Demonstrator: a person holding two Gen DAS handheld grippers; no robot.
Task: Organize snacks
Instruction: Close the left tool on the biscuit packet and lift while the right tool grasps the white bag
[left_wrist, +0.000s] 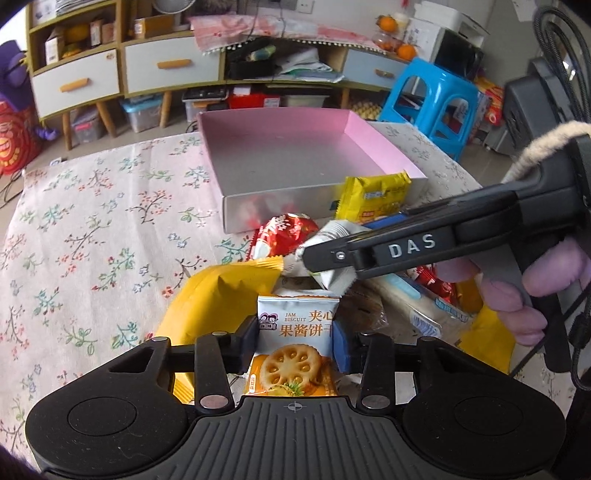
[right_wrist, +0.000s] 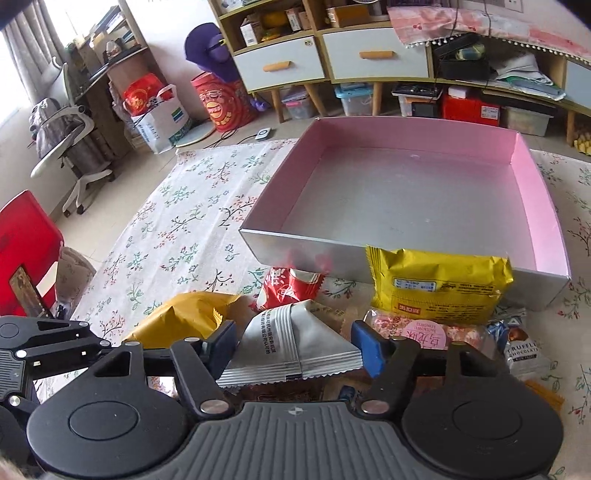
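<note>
While I look down the left wrist view, my left tongs (left_wrist: 293, 341) bracket the jam biscuit packet (left_wrist: 297, 325) at six o'clock; the pads sit on its two side edges, so I read them as pinching it. It lies on top of the snack heap (left_wrist: 369, 295), with an orange pouch (left_wrist: 218, 295) at its nine o'clock. At three o'clock the right tongs (left_wrist: 314, 258), held by a gloved hand (left_wrist: 517, 288), nip a silver sachet (left_wrist: 332, 254). The pink box (left_wrist: 380, 147) waits at twelve o'clock, nothing in it, with a yellow packet (left_wrist: 376, 197) propped against its near wall.

In the right wrist view, the right tongs (right_wrist: 293, 347) straddle the silver sachet (right_wrist: 291, 343). Both pads seem to meet its crumpled sides, so I call it pinched, loosely. The yellow packet (right_wrist: 439, 284) stands at one o'clock against the box (right_wrist: 406, 254), a red wrapper (right_wrist: 288, 288) at twelve.

I judge these packets light, slick and air-puffed, the biscuits inside brittle. I would grip the crimped seams or flat side edges, gently, since foil can squirt out.

A floral cloth (right_wrist: 177, 229) covers the table, soft and likely to drag. Beyond it are cluttered cabinets (right_wrist: 332, 55), a blue stool (left_wrist: 432, 96) and an office chair (right_wrist: 70, 147).
</note>
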